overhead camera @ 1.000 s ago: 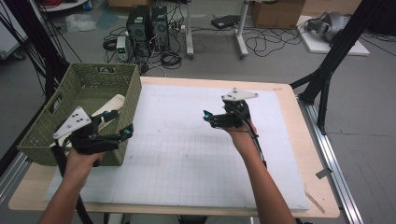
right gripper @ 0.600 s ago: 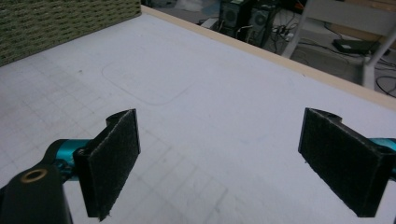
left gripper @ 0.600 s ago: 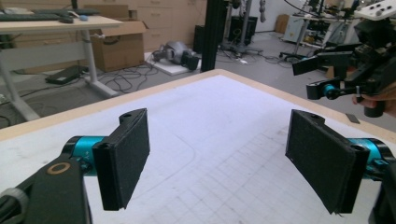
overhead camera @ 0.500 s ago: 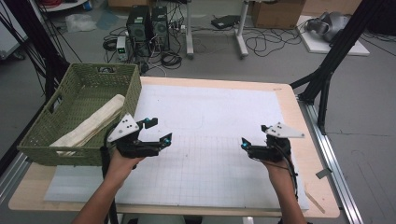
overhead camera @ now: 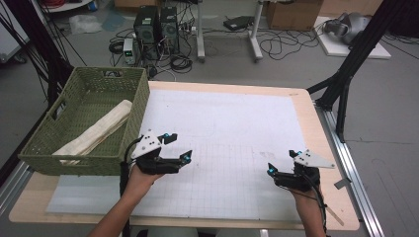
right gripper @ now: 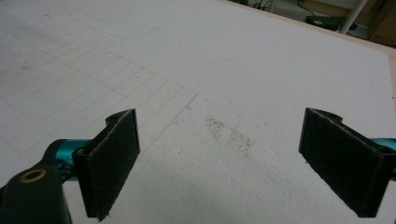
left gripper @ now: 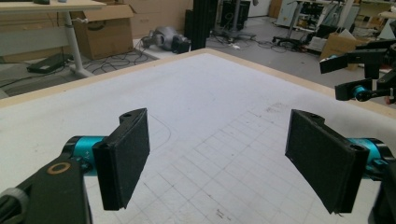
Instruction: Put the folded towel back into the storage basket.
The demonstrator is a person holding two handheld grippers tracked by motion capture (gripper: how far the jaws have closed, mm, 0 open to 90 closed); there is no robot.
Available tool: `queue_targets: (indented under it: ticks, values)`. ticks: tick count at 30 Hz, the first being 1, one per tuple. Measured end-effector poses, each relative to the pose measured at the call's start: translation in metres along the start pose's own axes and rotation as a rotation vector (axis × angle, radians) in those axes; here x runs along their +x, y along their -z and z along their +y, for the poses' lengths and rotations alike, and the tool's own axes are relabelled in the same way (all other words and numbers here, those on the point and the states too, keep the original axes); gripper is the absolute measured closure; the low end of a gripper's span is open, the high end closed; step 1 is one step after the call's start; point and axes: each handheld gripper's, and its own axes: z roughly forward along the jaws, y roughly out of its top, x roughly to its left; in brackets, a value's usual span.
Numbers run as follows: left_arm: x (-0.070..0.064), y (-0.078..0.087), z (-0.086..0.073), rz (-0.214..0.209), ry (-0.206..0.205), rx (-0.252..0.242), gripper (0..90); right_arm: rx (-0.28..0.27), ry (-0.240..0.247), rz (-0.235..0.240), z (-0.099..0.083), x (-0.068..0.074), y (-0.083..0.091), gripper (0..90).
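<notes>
**Two grippers idle over a bare mat, one roll in the basket**

A workshop floor strewn with cables, two computer towers [overhead camera: 157,25] and cardboard boxes lies behind a wooden counter [overhead camera: 316,118], which carries a single white gridded mat [overhead camera: 232,128]. At the counter's left edge stands one green woven basket [overhead camera: 34,148], and inside it lies one pale rolled cloth [overhead camera: 99,131], set slantwise from the near left corner toward the far right wall. A person's two forearms come in from the near side, each hand holding one gripper. The left gripper [overhead camera: 179,148] hovers over the mat just beside the basket's near right corner; its two fingers [left gripper: 123,163] are spread wide with nothing between them but gridded mat. The right gripper [overhead camera: 280,162] hangs over the mat near its right edge, well apart from the left one and from the basket; its two fingers [right gripper: 112,158] are likewise spread wide and hold nothing, with a small patch of dark specks [right gripper: 229,133] on the mat showing between them. In the left gripper view, the right gripper [left gripper: 343,77] shows farther off at the right edge.
</notes>
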Motion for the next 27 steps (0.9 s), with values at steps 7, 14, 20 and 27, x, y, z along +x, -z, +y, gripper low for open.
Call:
queue_targets:
  ticks: [7,14,20,27]
  values:
    - [0.001,-0.001,-0.007,0.005,0.009,0.026,22.0,0.003,0.025,-0.004,0.002,0.004,-0.001,11.7]
    - [0.002,0.001,-0.010,0.016,0.008,0.042,22.1,0.009,0.032,0.008,0.003,0.007,-0.004,11.7]
    - [0.002,0.001,-0.012,0.020,0.004,0.054,22.2,0.004,0.030,0.010,0.004,0.008,-0.006,11.7]
    - [0.004,0.001,-0.013,0.027,0.004,0.063,22.3,-0.001,0.035,0.007,0.004,0.007,-0.005,11.7]
